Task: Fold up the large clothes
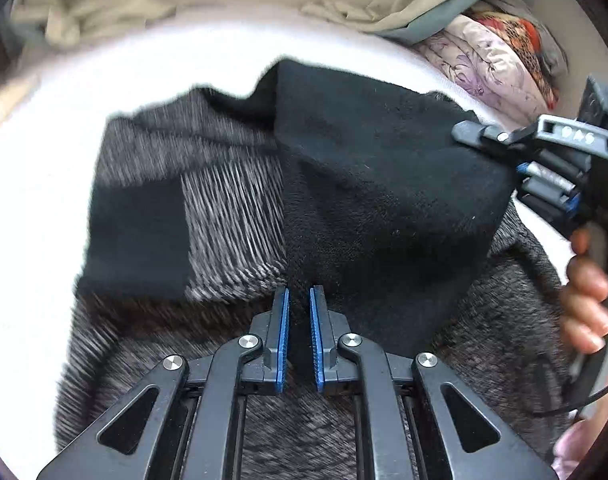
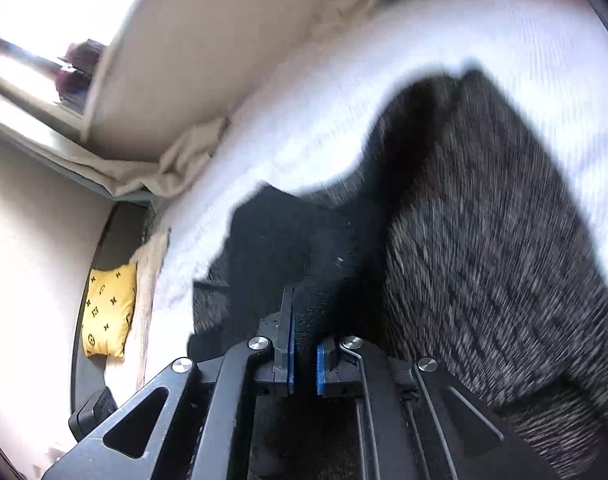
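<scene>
Left gripper (image 1: 300,300) pinched black-grey sweater (image 1: 232,208) fold; right gripper (image 2: 304,320) clamped its black edge, over white bed (image 1: 36,200).

- Left gripper (image 1: 300,300): jaws nearly closed, a narrow gap between the blue pads, dark fabric pinched in it.
- Right gripper (image 2: 304,320): jaws closed on black fabric, one finger covered by it.
- Right hand (image 1: 587,288) wraps the handle.

Black linkage gripper (image 1: 300,300), blue ribbed pads (image 1: 282,336), silver screws (perhaps rivets), bare fingers (image 1: 583,300)
</scene>
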`<state>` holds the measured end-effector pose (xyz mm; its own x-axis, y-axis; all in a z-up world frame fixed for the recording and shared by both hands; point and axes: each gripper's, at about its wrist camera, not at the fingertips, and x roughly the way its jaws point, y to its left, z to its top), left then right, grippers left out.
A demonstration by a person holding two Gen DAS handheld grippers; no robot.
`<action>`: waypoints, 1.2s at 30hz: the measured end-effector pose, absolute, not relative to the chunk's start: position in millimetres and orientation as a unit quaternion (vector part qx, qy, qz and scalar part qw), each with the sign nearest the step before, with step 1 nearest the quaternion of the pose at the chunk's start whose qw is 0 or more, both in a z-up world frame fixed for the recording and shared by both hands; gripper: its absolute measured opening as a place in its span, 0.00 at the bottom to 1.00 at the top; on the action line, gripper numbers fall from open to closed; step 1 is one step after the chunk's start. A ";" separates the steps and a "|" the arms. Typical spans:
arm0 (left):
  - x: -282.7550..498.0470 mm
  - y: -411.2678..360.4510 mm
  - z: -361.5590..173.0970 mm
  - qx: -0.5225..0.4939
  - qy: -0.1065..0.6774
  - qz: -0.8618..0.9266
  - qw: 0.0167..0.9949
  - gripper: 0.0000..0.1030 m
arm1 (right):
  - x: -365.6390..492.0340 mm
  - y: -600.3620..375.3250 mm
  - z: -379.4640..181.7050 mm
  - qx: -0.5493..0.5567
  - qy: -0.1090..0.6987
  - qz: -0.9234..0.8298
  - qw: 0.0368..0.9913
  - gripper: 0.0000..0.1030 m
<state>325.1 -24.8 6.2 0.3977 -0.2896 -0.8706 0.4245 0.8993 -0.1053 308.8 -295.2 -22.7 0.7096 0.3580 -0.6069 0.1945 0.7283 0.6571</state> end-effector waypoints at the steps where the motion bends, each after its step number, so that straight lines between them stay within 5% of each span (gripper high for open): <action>1: 327.0 -24.6 13.0 0.073 0.495 -0.209 0.840 0.13 | 304.5 -298.9 -15.5 0.363 0.366 0.044 0.856 0.02; 13: 341.9 -24.2 -9.2 0.121 0.507 -0.173 0.836 0.20 | 293.9 -305.2 -71.5 0.335 0.418 -0.024 0.844 0.01; 15: 335.6 -26.0 1.0 0.128 0.497 -0.184 0.838 0.22 | 292.9 -303.2 -65.3 0.322 0.426 -0.020 0.846 0.12; 18: 328.7 -18.2 22.1 0.136 0.467 -0.173 0.856 0.41 | 283.8 -302.0 -46.3 0.285 0.430 -0.022 0.856 0.28; 21: 326.6 -11.5 41.6 0.087 0.446 -0.183 0.871 0.53 | 265.1 -302.0 -21.6 0.244 0.394 -0.036 0.885 0.28; 29: 320.9 -43.5 -15.4 0.120 0.498 -0.184 0.839 0.54 | 276.0 -245.6 -31.5 0.179 0.420 0.053 0.888 0.28; 36: 322.5 -52.8 -31.0 0.138 0.467 -0.161 0.858 0.67 | 286.8 -236.0 -64.9 0.167 0.437 0.029 0.883 0.18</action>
